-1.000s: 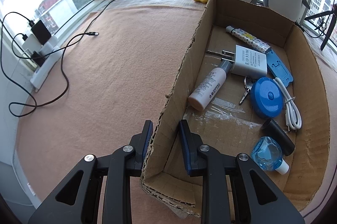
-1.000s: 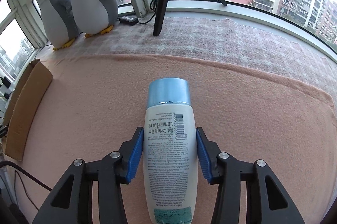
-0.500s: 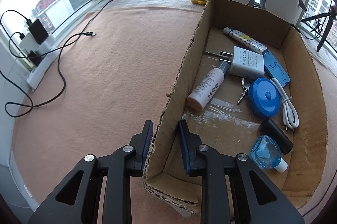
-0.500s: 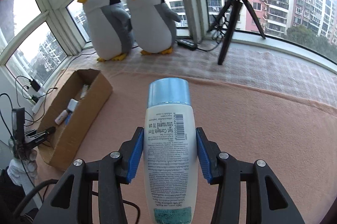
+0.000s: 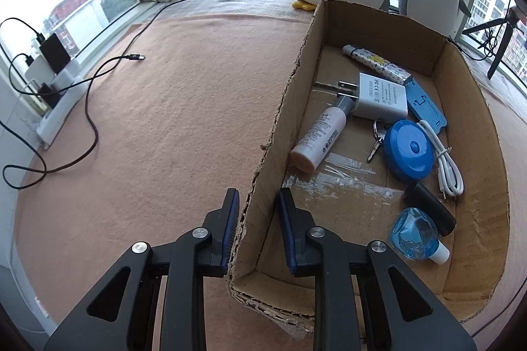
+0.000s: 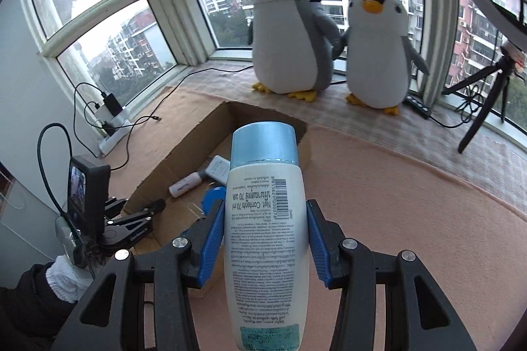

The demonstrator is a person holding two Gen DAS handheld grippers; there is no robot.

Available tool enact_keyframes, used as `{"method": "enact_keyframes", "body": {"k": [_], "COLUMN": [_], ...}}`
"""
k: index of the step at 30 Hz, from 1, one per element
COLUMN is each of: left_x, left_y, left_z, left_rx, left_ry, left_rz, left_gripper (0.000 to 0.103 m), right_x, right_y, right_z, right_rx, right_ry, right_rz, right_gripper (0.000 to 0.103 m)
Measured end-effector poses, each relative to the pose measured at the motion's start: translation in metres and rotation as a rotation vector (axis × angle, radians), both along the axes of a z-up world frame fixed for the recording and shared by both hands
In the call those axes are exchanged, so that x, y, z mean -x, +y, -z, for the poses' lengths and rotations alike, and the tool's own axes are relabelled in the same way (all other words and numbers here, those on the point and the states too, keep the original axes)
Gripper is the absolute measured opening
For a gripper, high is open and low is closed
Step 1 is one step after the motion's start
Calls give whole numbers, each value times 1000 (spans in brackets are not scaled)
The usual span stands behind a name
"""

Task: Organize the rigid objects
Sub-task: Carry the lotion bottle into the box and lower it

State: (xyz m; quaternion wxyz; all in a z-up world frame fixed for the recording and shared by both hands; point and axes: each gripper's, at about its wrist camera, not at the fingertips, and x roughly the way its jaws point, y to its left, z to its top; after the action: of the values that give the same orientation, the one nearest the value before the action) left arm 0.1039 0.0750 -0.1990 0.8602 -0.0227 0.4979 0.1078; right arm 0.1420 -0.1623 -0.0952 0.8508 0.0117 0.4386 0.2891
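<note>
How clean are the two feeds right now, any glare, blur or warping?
Left wrist view: sharp, soft daylight, windows blown out white, cardboard box walls bowed by the fisheye. Right wrist view: held bottle crisp with readable print, sky overexposed, window frames curved, dark vignette at the corners.

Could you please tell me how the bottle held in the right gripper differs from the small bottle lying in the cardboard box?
The held bottle has a light blue cap; the boxed bottle has a grey one. The held bottle is clamped in the right gripper; the boxed one lies loose on the box floor. Both have pale printed bodies.
</note>
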Motion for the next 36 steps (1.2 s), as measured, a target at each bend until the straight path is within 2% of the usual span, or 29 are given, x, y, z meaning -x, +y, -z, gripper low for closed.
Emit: {"method": "enact_keyframes", "body": {"k": [9, 17, 24, 32, 36], "left_x": [1, 2, 1, 1, 1], "left_y": [5, 6, 7, 8, 7], "left_z": [0, 0, 1, 1, 1], "left_rx": [32, 51, 58, 57, 54], "left_ry": [-11, -18, -21, -20, -20], "left_rz": [8, 12, 10, 10, 10], "left_gripper": [21, 21, 21, 21, 21], "right_x": [8, 0, -12, -17, -18], "right_y": [71, 108, 115, 113, 112], "right_z": [8, 26, 44, 50, 48], "right_rx": [12, 31, 33, 23, 24], "right_ry": [23, 60, 107, 127, 120], "right_rz": [-96, -117, -95, -71, -67], "right_gripper": [44, 44, 44, 45, 50]}}
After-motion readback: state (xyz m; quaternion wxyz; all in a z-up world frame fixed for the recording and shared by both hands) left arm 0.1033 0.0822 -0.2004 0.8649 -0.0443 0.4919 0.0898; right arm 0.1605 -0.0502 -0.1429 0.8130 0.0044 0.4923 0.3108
